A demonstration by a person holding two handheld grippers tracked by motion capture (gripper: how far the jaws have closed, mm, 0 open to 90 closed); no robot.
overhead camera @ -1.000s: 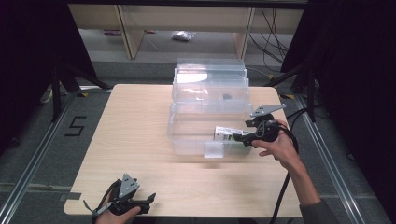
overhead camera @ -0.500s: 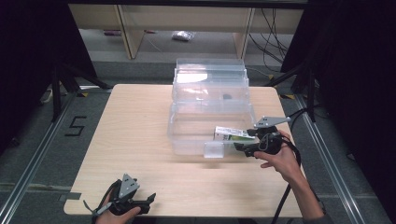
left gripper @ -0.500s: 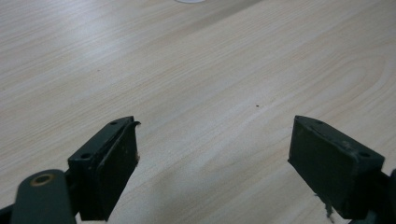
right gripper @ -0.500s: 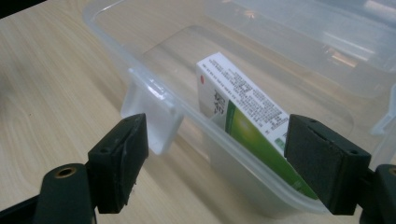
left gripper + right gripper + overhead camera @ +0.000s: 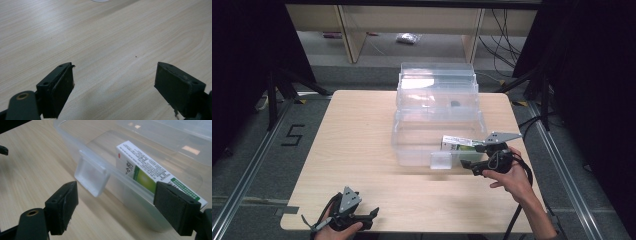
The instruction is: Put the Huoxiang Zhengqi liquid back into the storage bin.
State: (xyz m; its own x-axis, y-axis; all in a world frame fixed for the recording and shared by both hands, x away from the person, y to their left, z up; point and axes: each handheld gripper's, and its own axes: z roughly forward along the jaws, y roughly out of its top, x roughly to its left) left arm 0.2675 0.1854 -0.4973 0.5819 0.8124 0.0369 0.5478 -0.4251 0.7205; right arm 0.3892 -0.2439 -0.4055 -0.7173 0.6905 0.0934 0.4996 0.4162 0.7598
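Table [image 5: 362, 150]: pale wood top, carrying one clear plastic bin [image 5: 412, 145] at mid-width, toward the far edge, with its clear lid [image 5: 437, 82] standing open behind it. A small dark item lies on the bin floor toward the far wall; too small to identify.

Bin latch [image 5: 91, 176]: clear tab on the near wall, hanging free, not fastened.

Box [image 5: 150, 173]: white carton with green panel and fine print. Position: inside the bin, at its near right corner, leaning tilted against the near wall, one end raised toward the rim. In the high view the box [image 5: 458, 143] sits just behind that wall, right of the latch.

Right gripper [image 5: 474, 162]: held by the right hand [image 5: 512, 177] just outside the bin's near right corner. Jaws spread wide, nothing between them; in the right gripper view the right gripper [image 5: 115, 207] looks at the latch and the box through the clear wall, one jaw overlapping the box's end in the picture but apart from it.

Left gripper [image 5: 364, 217]: resting at the table's near left corner, well apart from the bin. Jaws wide, bare tabletop between them in the left gripper view [image 5: 115, 82].

Progress, as judged: the box appears deposited and released, so the placing step looks done. Outstanding, probably: lowering the lid and pressing the latch. The box's raised end may foul the lid unless it is laid flat.
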